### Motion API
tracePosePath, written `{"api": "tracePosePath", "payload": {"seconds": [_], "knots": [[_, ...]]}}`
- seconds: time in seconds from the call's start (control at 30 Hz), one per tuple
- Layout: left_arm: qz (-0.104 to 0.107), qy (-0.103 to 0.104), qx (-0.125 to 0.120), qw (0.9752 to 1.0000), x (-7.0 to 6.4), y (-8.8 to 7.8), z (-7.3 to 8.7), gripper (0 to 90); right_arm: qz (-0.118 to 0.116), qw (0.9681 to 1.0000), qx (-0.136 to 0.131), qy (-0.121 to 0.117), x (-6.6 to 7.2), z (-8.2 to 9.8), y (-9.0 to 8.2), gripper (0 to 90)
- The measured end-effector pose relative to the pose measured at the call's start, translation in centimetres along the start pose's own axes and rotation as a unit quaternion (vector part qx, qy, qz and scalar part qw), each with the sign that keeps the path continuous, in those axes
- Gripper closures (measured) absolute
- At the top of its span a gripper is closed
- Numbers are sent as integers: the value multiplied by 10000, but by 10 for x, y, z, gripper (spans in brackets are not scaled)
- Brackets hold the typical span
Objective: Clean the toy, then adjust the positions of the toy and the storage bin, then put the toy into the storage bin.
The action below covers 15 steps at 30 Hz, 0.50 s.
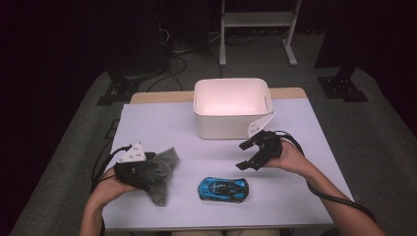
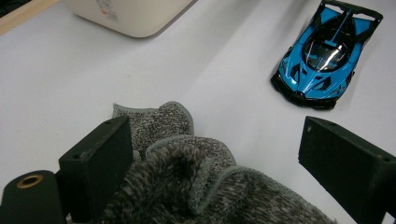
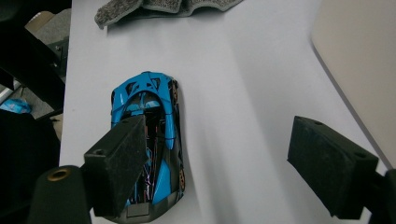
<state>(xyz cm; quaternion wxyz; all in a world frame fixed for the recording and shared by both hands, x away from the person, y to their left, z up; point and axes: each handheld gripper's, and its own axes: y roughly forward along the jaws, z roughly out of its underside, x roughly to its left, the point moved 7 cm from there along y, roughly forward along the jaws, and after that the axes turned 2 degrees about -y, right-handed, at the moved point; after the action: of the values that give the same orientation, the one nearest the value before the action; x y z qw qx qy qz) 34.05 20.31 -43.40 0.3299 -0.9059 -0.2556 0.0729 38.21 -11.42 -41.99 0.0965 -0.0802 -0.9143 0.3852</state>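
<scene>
A grey fuzzy cloth (image 1: 164,162) lies crumpled at the front left of the white table (image 1: 162,123). My left gripper (image 1: 147,169) rests low over it. In the left gripper view the cloth (image 2: 187,177) bulges up between the wide jaws of that gripper (image 2: 215,135), and the right jaw stands clear of it. A blue toy car (image 1: 223,189) sits near the front edge. Above and to its right hovers my right gripper (image 1: 243,156), open and empty. In the right gripper view the car (image 3: 144,98) lies under the left jaw of that gripper (image 3: 217,130).
A white plastic bin (image 1: 231,128) stands at the back middle of the table, its inside bare. Its wall (image 3: 359,46) is close to the right gripper. Beyond the table is a grey floor with cables and a white frame (image 1: 255,19).
</scene>
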Motion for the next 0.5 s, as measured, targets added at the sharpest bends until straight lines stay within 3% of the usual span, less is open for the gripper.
{"api": "tracePosePath", "payload": {"seconds": [0.5], "knots": [[19,26,2,10000,-1,0,-1,82,-7,9999,-54,-160,-8,-19,-12,187]]}}
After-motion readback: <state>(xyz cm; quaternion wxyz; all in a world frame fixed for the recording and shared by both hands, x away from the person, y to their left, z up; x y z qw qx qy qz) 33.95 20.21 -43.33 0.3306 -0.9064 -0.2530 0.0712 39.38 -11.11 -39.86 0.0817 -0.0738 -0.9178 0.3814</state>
